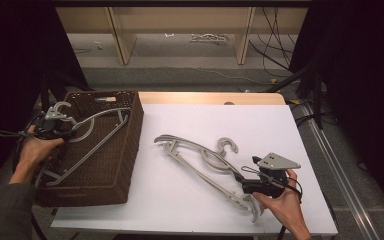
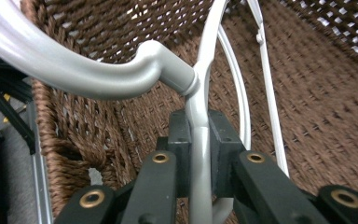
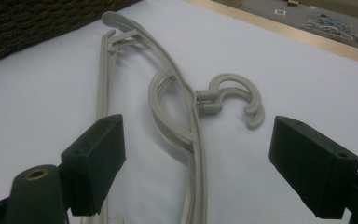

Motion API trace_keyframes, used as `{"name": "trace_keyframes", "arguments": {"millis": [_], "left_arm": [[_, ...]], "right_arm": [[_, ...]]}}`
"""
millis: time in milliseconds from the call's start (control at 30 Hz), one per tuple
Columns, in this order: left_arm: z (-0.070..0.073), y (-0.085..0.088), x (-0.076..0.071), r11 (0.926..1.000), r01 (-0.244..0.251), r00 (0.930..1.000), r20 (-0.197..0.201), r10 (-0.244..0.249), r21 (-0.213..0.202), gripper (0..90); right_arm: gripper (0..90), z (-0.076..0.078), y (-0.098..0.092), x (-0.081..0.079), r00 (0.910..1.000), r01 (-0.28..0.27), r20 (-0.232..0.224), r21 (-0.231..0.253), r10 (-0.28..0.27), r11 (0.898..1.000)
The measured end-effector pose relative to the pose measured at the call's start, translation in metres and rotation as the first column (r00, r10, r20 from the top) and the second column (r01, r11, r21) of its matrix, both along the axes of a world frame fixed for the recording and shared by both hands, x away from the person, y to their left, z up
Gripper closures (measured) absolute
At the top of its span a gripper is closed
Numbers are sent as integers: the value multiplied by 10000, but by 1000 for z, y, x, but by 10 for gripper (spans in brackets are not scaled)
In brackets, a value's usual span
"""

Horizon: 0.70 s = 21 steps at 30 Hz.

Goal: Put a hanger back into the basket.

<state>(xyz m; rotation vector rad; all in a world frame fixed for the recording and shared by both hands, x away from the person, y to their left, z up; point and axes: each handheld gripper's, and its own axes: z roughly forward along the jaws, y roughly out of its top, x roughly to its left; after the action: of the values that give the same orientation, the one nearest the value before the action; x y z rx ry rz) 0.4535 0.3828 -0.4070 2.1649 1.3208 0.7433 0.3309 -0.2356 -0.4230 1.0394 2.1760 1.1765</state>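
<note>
White tabletop lies mostly bare on our right, with open room far of the beige hanger lying at its middle. At the left edge sits the brown wicker basket, a grey hanger slanting inside it. Our left gripper clamps that hanger's neck; our right gripper gapes over the beige one.

Each hand-held gripper, the left and the right, was built of black parts, and thin black cables were trailed from both. A grey three-cornered plate with small dark screw holes was carried on top of the right one, and brass-coloured rivets were set into the black jaw arms. A dark grey-green sleeve was worn on the left forearm.
</note>
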Motion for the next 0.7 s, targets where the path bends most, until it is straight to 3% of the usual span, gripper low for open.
{"name": "trace_keyframes", "arguments": {"millis": [233,433,533,700], "left_arm": [[-15,0,3,9995,-284,9992,-279,280,-127,813],[-20,4,3,9980,-625,9964,-564,626,33,795],[-19,4,2,9966,-828,9957,-425,827,-8,748],[-4,4,-5,9886,-1436,9882,466,1457,-460,581]], "right_arm": [[197,0,0,0,10000,-24,6,-25,24,10000],[201,-1,0,0,10000,-18,-49,-39,18,10000],[202,-1,0,0,9999,-6,-129,9,6,10000],[203,-1,0,0,10000,-15,-84,-6,15,10000]]}}
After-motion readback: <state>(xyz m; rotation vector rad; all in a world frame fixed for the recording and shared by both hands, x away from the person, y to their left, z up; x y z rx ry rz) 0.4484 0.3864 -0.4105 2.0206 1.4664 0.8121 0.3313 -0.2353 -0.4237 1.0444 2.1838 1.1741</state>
